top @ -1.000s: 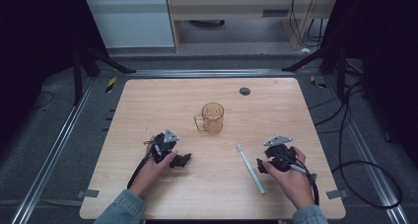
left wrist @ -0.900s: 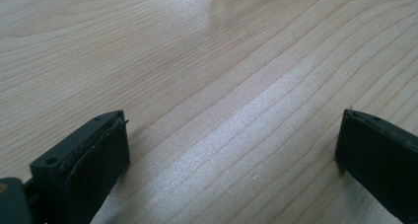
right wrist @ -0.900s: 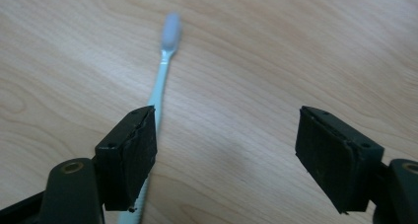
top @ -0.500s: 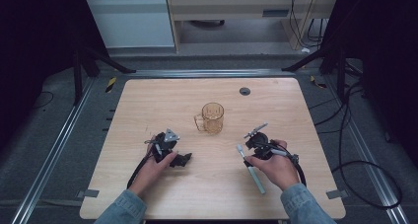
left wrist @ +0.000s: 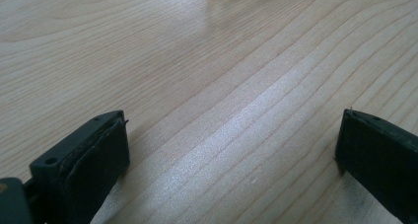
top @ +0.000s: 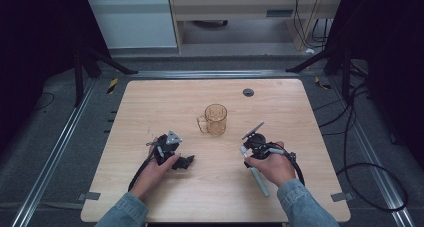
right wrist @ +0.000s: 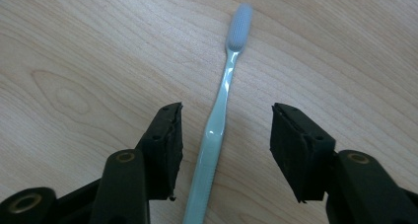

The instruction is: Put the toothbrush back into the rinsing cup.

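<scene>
Fingers [right wrist: 167, 145] of the right gripper [right wrist: 224, 150] stand on either side of the pale green toothbrush [right wrist: 217, 125], one black pad at each flank of its handle, with a gap of bare wood showing on both sides. They have just been closing in on it, yet neither pad presses the handle, so the brush is between them but not gripped. It lies flat on the desk [right wrist: 74, 46], bristle head pointing away from the right gripper view's camera.

From the high view the right gripper [top: 252, 142] sits over the upper end of the toothbrush [top: 259, 179], whose handle runs back toward the person under the right hand [top: 272, 164]. An amber glass mug [top: 216, 119] stands upright just beyond, near the middle of the desk [top: 150, 97]. The left gripper [top: 180, 162] rests on the wood well apart from both, its fingers [left wrist: 98, 155] spread wide over bare grain and holding nothing.

By my reading, the step in hand is the grasp of the toothbrush. Next the pads need to come together squarely on the thin, slick handle, centred so it does not roll or pivot, before any lift, probably toward the mug.
</scene>
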Demonstrator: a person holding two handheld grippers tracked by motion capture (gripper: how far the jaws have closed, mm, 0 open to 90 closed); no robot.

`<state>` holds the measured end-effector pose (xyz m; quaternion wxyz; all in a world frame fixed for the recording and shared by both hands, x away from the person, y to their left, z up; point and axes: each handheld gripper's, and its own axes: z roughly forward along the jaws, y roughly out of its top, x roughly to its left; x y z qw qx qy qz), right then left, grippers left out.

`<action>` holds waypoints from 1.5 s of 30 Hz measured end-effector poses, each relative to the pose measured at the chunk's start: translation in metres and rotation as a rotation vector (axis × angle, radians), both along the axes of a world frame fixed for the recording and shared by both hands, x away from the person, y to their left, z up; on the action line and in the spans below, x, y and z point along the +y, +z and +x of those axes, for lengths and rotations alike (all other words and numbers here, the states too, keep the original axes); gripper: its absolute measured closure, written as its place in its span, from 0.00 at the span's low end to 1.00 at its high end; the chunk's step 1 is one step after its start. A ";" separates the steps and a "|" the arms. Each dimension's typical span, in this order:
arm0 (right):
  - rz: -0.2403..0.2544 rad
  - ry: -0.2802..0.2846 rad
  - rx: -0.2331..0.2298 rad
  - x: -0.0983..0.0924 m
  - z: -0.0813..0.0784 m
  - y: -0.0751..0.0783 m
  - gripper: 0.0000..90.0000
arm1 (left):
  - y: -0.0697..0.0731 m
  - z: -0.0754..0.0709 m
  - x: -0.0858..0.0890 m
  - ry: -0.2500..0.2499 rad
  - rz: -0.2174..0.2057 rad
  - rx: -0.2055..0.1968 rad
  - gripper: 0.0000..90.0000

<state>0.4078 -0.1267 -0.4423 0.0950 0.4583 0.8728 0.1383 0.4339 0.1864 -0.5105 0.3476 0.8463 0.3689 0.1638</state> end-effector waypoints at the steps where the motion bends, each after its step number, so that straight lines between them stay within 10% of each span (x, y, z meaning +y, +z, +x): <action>1: 0.002 0.000 0.005 0.000 0.000 0.000 0.54 | 0.000 0.000 0.000 0.000 0.000 0.000 0.00; 45: -0.046 -0.021 0.147 0.013 0.013 -0.018 0.68 | 0.000 0.000 0.000 -0.004 0.000 0.001 0.00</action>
